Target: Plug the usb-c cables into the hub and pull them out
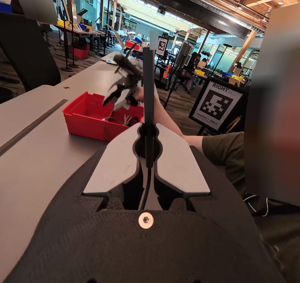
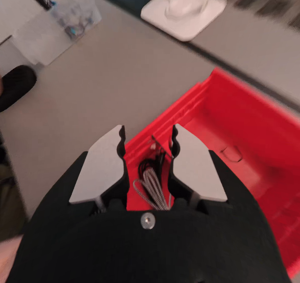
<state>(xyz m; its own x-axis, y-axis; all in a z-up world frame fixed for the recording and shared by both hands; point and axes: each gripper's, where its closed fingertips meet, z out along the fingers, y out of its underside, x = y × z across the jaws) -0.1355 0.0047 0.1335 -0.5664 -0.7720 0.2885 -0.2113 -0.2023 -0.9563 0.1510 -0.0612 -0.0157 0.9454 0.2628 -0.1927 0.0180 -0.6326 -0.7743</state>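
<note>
Gripping the hub [image 1: 148,96], a slim dark bar, the left gripper [image 1: 147,129] has its grey fingers [image 1: 175,158] pinched against the bar's lower part. The hub's long axis runs straight away from the camera along the fingers, its free end pointing up and forward; a black lead [image 1: 146,190] leaves its near end. The right gripper [image 2: 148,129] hangs over the near corner of the red bin [image 2: 235,121] with its fingers spread, holding nothing. Coiled cables [image 2: 154,182], one grey braided and others black, lie in that corner of the bin. The bin sits on the grey table [image 1: 40,153].
</note>
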